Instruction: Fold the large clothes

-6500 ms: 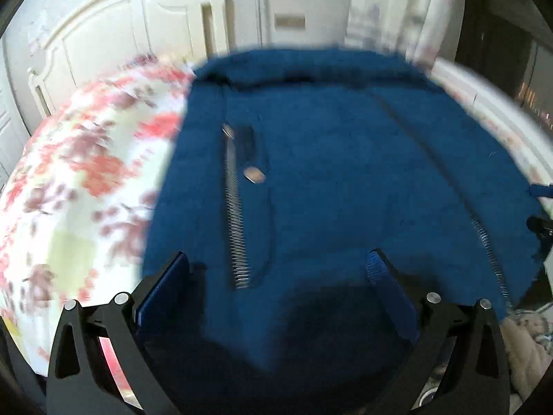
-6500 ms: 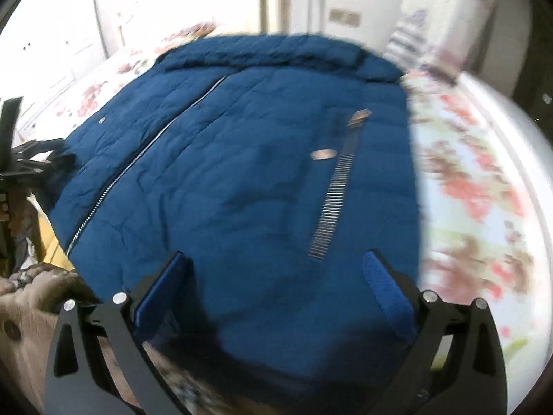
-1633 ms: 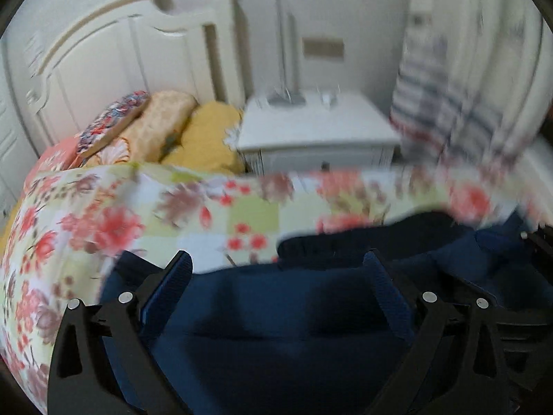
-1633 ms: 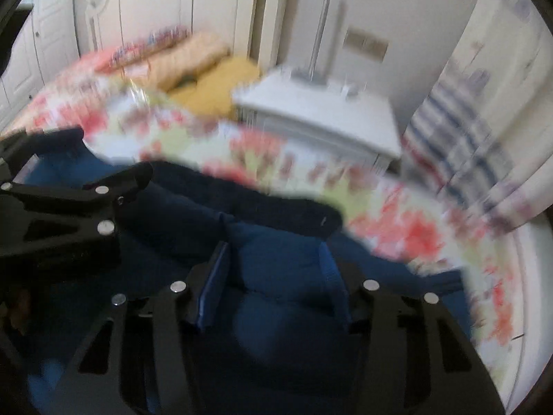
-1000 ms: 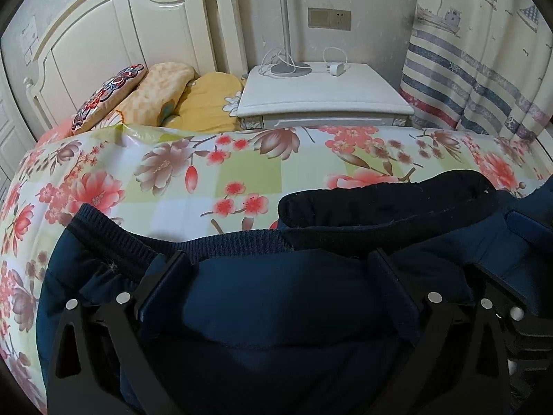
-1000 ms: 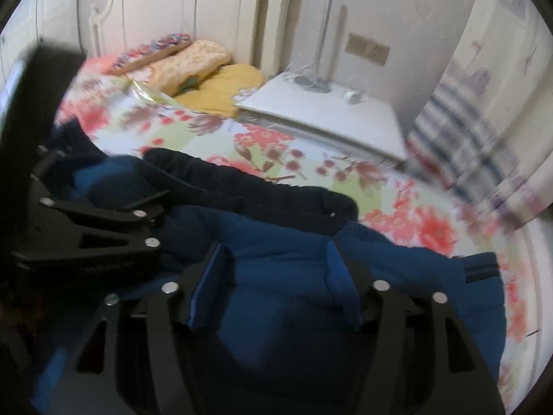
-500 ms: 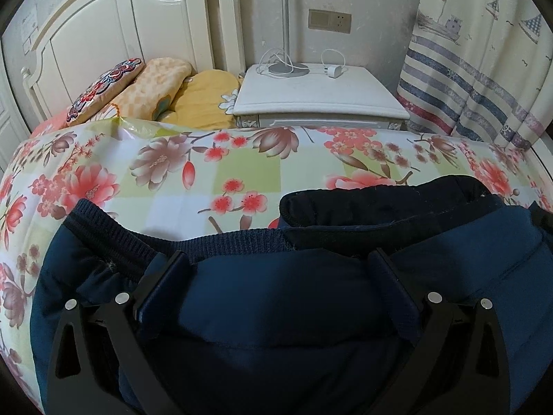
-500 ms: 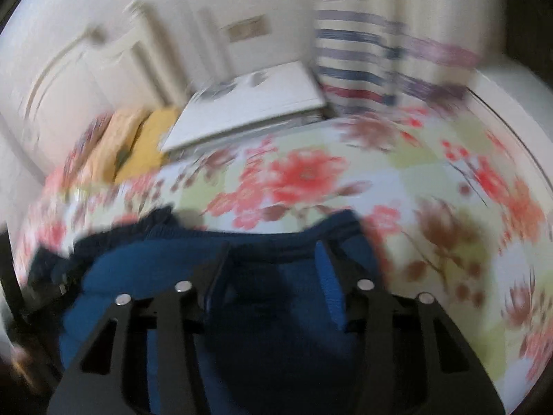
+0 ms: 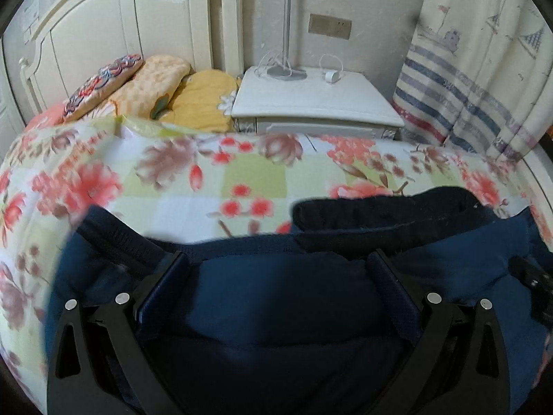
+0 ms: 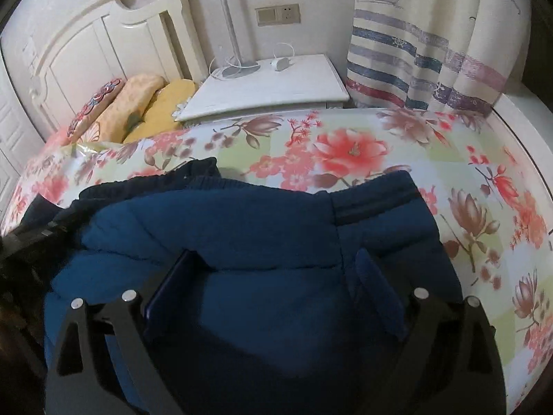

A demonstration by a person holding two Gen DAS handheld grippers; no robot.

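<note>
Garment: a navy padded jacket [image 9: 276,297] lies folded on the floral bedspread [image 9: 214,186], ribbed hem toward the headboard; its dark collar [image 9: 380,211] sits on top.
Left gripper [image 9: 278,283]: spread wide above the jacket, padding bulging between the fingers, the pads not pressing it.
Right gripper [image 10: 273,276]: jaws opening, jacket fabric beneath and between them, nothing clamped.
Cuff: a ribbed sleeve cuff [image 10: 373,197] lies at the jacket's right edge on the bedspread.
Surroundings: white nightstand [image 10: 269,86] with a lamp base and cable, yellow pillows [image 9: 204,100], striped curtain [image 10: 414,52].
Writing: none readable; the curtain shows a ship print only.
</note>
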